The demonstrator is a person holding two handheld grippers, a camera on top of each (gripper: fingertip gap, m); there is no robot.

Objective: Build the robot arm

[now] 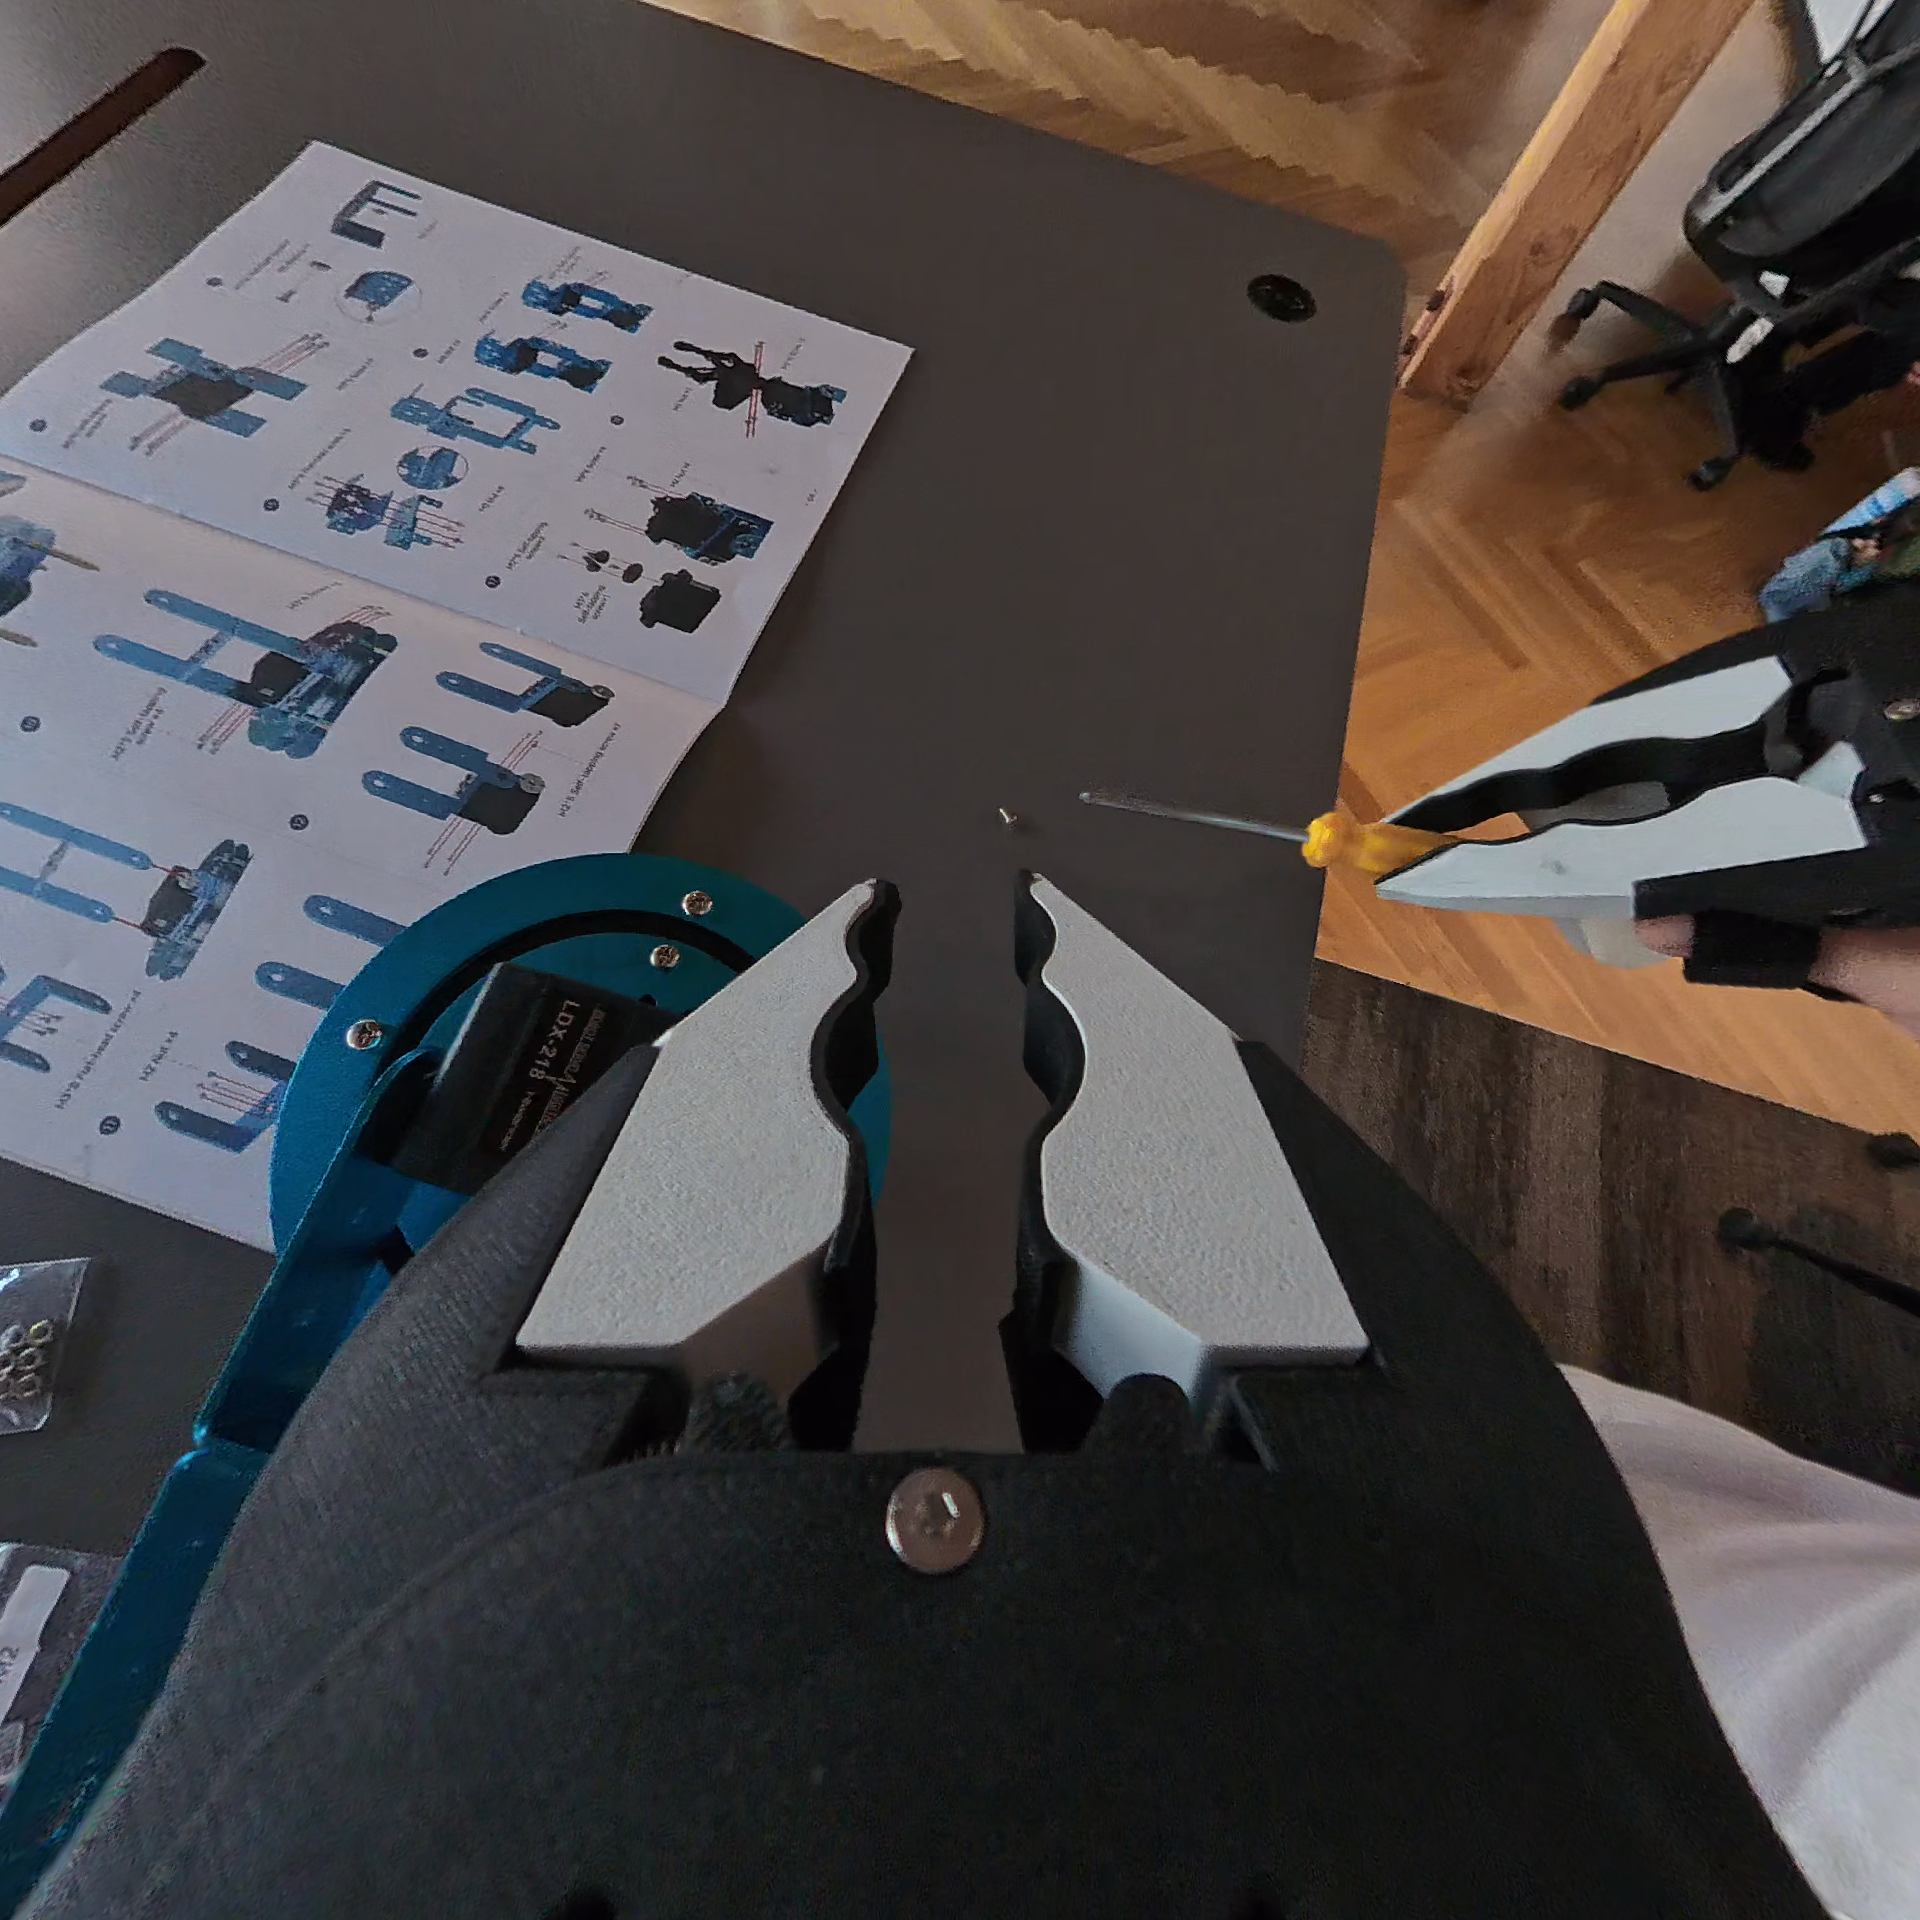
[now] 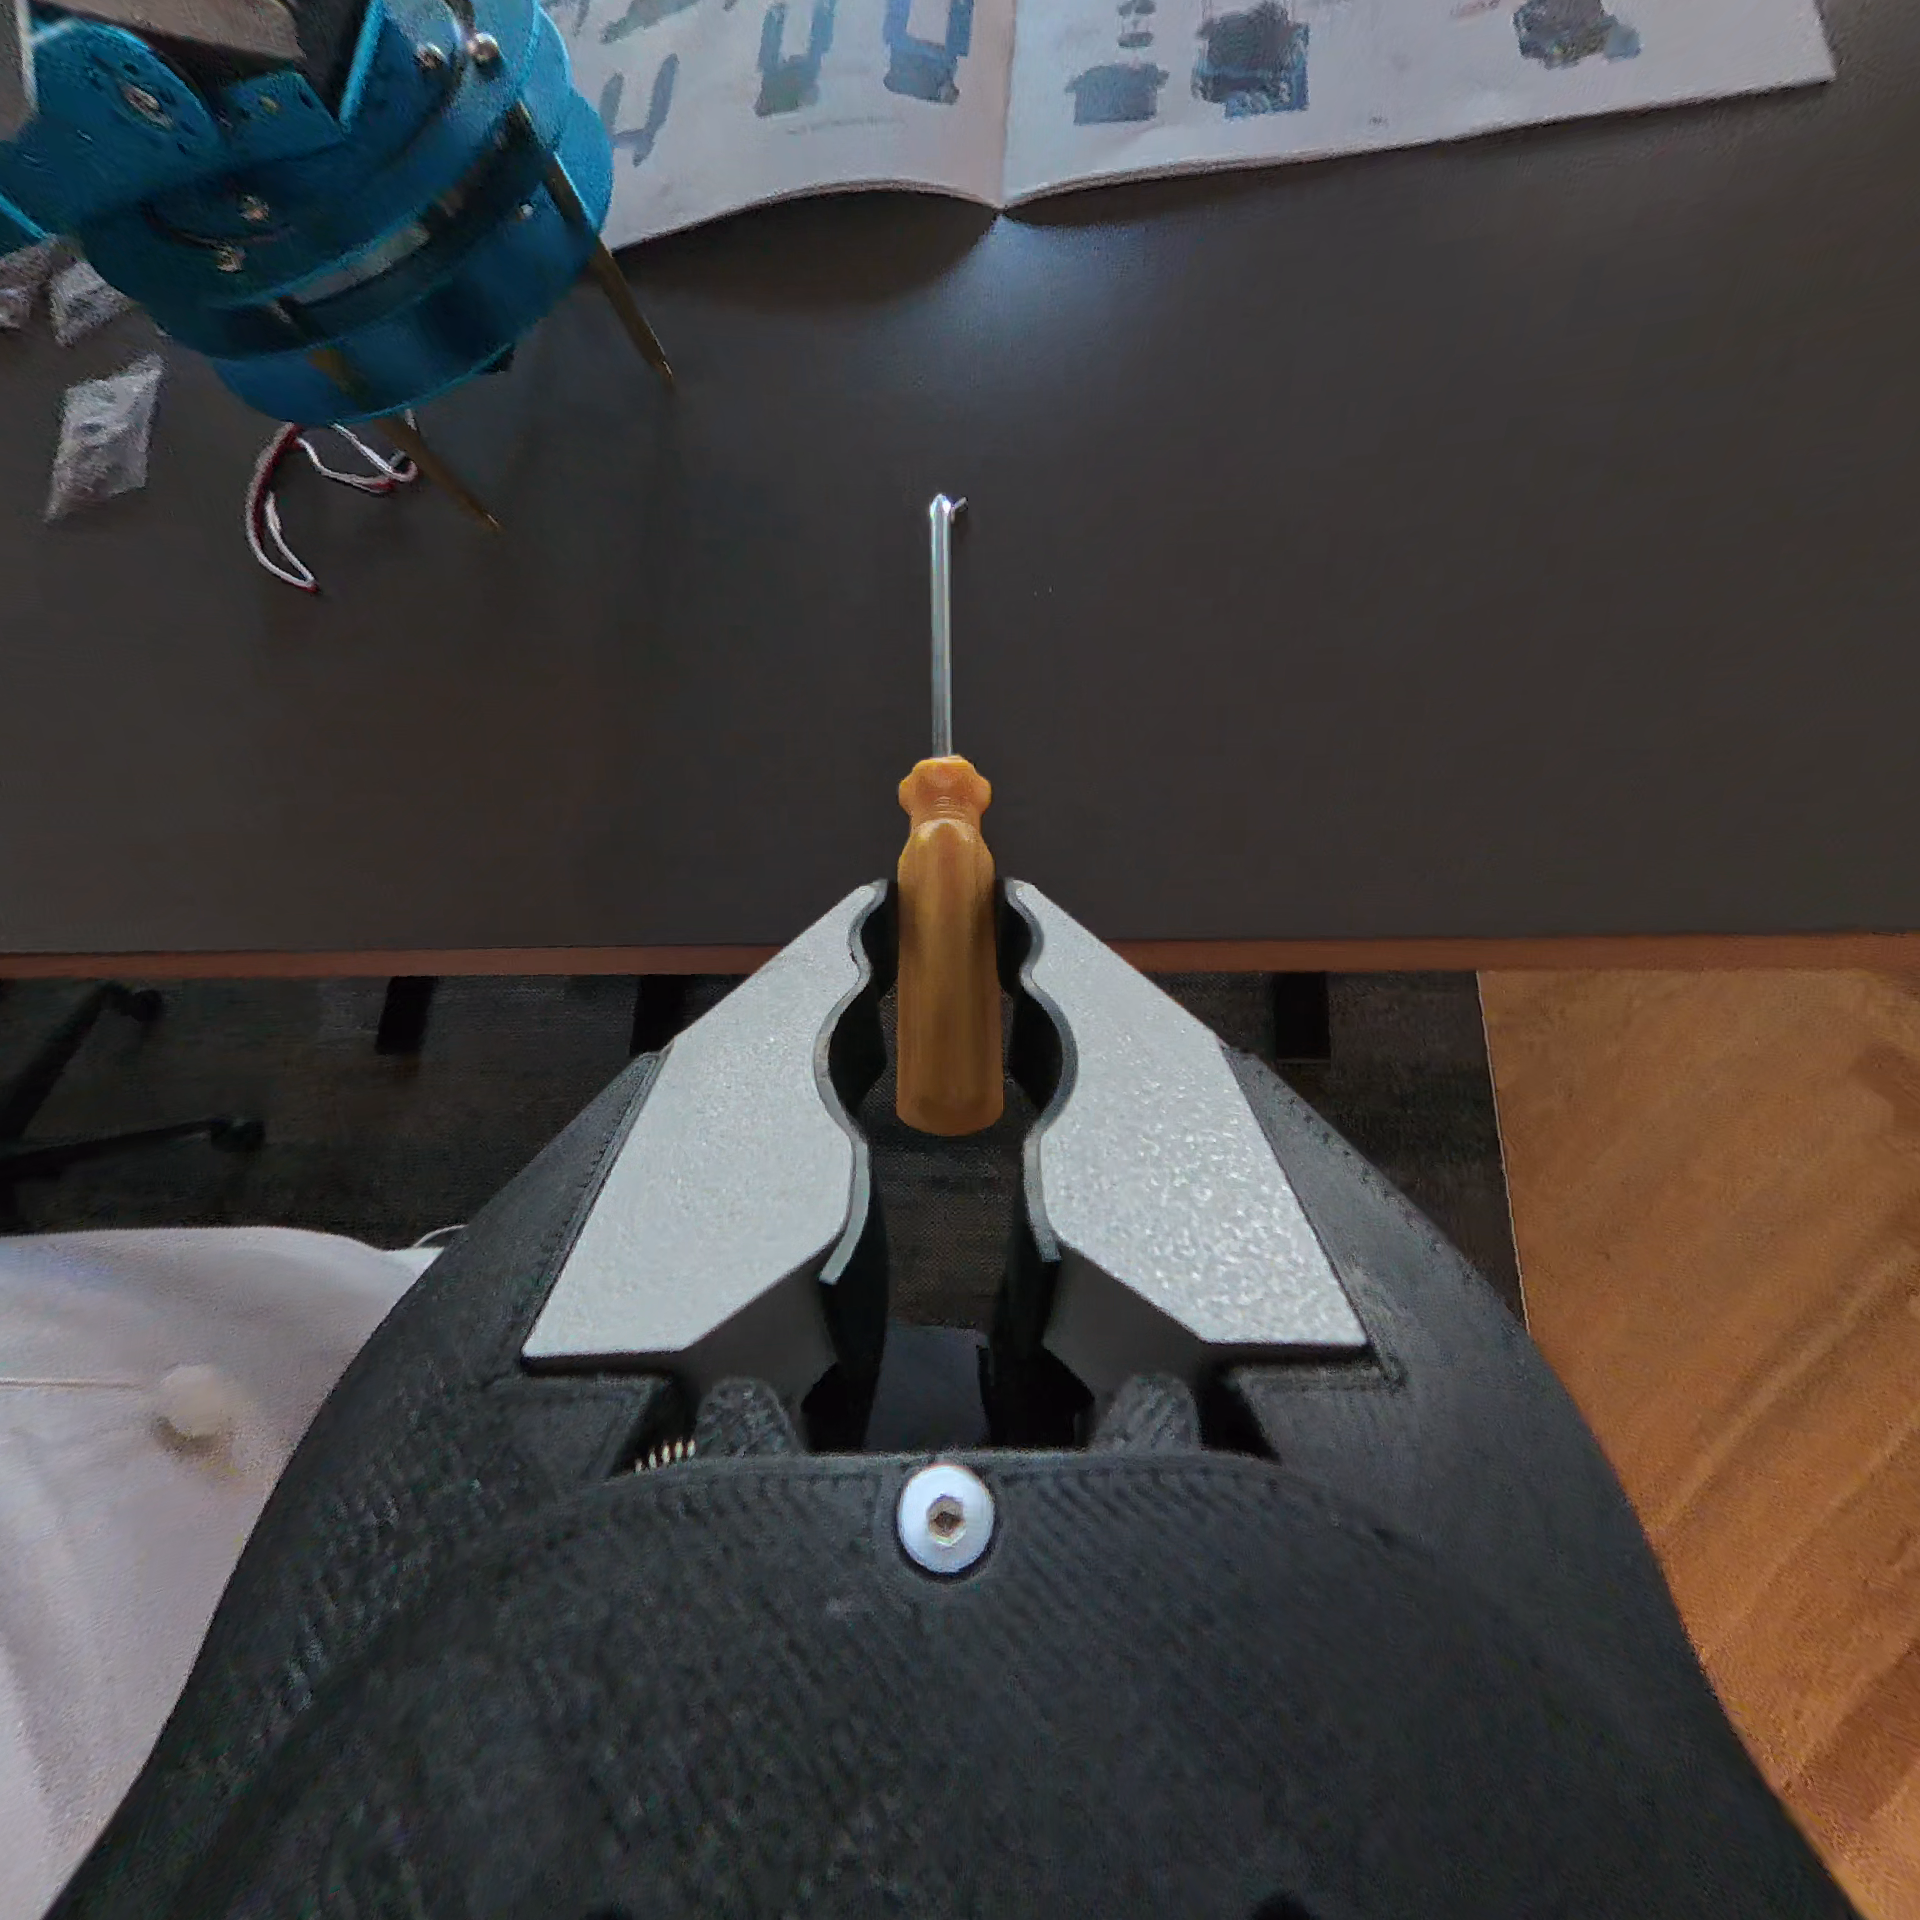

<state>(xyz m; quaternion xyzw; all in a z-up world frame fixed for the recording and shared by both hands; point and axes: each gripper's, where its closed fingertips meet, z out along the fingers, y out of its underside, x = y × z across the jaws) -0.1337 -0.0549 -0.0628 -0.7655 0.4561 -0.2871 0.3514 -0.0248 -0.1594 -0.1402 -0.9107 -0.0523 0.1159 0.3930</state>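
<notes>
Amber plastic handle sits pinched between your right gripper fingers: that's the screwdriver, shaft pointing straight fwd over the dark table, tip right by a tiny screw lying loose on the top; can't tell if tip and screw touch. Your left gripper has jaws spread w/ nothing between them, only bare table in the gap; the screw lies just ahead of its fingertips, slightly to the right. Seen from the left wrist view, the right gripper comes in from the right edge, screwdriver aimed at the screw. Just beside the left finger is a blue metal assembly: round ring plate w/ screws, a black servo block inside carrying a printed label. From the right wrist view that assembly shows brass standoffs and red-white wires hanging under it. Beyond lies an open instruction booklet, pages of blue-and-black part diagrams w/ small captions. Small clear bags of hardware lie near the assembly; contents too small to tell. Wood floor & an office chair past the table edge.
</notes>
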